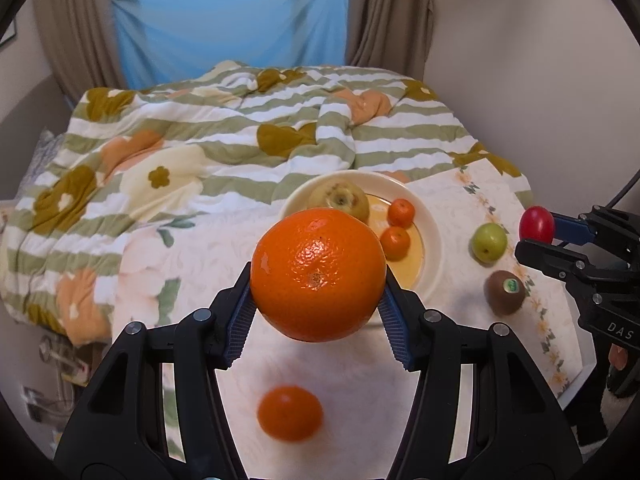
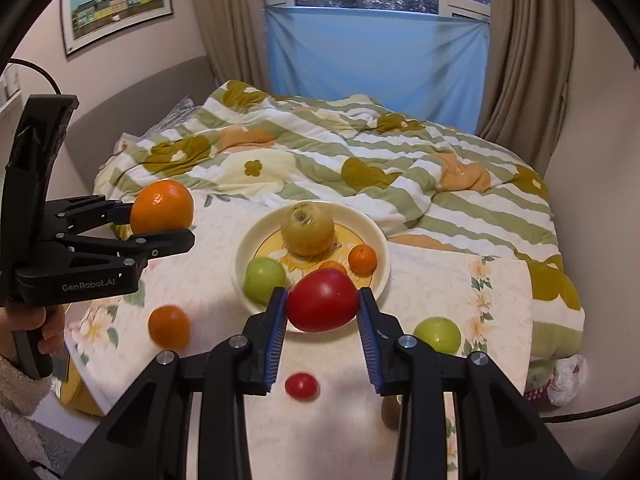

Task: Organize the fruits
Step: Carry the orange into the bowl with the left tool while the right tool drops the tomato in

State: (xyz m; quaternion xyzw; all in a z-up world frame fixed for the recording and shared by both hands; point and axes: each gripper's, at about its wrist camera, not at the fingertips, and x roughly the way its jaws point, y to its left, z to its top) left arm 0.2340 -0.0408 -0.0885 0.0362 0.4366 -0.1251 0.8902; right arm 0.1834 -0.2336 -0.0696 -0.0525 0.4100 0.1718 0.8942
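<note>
My left gripper is shut on a large orange and holds it in the air in front of a cream plate. The right wrist view shows that orange at the left, level with the plate. My right gripper is shut on a red tomato, just before the plate's near rim. On the plate lie a yellow apple, a mandarin and, at its left edge, a green apple.
Loose on the floral cloth lie a mandarin, a small tomato, a second green apple and a kiwi. A rumpled striped quilt lies behind the plate. A hand holds the left gripper's handle.
</note>
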